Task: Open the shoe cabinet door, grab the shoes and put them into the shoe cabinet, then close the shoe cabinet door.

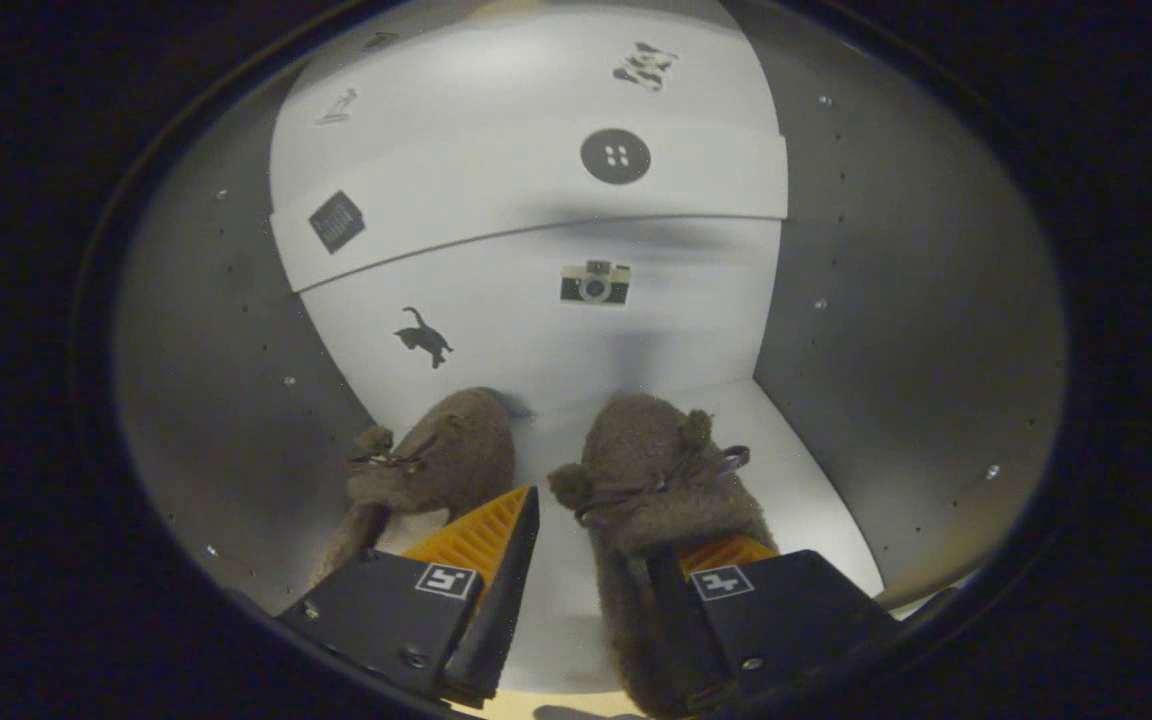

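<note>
The inside of the shoe cabinet (896,330) takes up the scene: grey side walls dotted with small peg holes, and a white back panel (546,300) carrying small stickers, a cat (424,338), a camera (595,283) and a button (616,157) among them. A white shelf (536,215) juts out across the upper back. On the white cabinet floor (806,470) sit two brown fuzzy shoes, toes toward the back. The left shoe (441,460) lies beyond the left finger. The right shoe (651,480) sits at the right finger, which overlaps its heel end. The tongs (601,545) stand wide apart, holding nothing between them.
</note>
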A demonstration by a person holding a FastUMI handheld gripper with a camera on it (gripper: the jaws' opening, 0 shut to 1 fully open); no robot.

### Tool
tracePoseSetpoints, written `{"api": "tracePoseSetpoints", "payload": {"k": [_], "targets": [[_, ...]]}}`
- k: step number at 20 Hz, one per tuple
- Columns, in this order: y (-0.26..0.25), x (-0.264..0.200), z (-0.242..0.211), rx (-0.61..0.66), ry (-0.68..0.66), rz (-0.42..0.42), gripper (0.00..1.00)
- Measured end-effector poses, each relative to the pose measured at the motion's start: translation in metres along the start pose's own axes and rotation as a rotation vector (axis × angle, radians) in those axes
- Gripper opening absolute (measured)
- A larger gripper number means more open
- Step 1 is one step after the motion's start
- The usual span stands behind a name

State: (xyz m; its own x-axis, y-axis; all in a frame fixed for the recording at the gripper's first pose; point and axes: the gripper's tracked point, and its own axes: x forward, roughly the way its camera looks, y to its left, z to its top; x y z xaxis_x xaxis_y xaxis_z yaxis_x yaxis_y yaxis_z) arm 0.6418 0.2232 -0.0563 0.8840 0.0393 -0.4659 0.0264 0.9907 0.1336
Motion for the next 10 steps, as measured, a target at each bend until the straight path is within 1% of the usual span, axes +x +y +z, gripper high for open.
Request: {"api": "tracePoseSetpoints", "payload": {"k": [1,3,4,5,8,10], "targets": [[0.000,-0.011,0.000,-0.003,-0.025,-0.008,0.67],[0.003,-0.032,-0.002,-0.028,-0.090,-0.008,0.67],[0.004,-0.047,-0.006,-0.046,-0.116,-0.004,0.73],[0.006,-0.064,-0.006,-0.065,-0.156,-0.002,0.79],[0.013,-0.122,-0.015,-0.094,-0.240,0.019,0.80],[0.017,-0.165,-0.027,-0.079,-0.270,0.051,0.87]]}}
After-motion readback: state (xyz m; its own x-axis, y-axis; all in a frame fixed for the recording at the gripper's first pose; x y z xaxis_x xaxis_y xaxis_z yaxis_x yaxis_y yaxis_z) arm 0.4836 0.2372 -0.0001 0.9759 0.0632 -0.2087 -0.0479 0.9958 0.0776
